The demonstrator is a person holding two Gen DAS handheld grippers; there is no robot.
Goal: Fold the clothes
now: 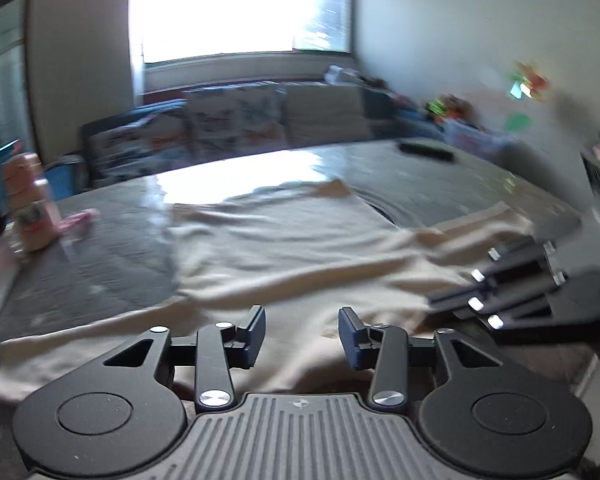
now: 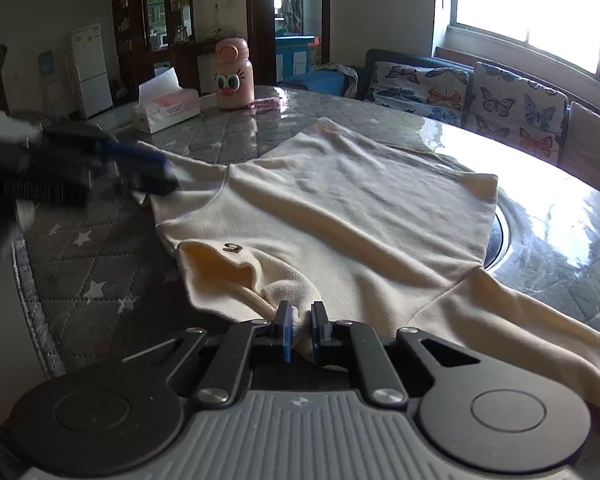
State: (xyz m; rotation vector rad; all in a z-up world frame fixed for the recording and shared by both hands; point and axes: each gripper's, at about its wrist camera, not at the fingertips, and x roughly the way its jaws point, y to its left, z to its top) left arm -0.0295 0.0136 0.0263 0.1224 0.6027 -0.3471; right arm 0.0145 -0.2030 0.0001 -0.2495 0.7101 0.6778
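A cream long-sleeved top lies spread flat on the round table, with a small dark logo near its collar. My right gripper is shut on a bunch of cloth at the collar edge. In the left wrist view my left gripper stands open just above the cream top, nothing between its fingers. The right wrist view shows the left gripper blurred, at the end of the far sleeve. The right gripper appears blurred at the right of the left wrist view.
A pink cartoon bottle, a tissue box and a pink cloth stand at the table's far side. A dark remote lies by the far edge. A sofa with butterfly cushions sits under the window.
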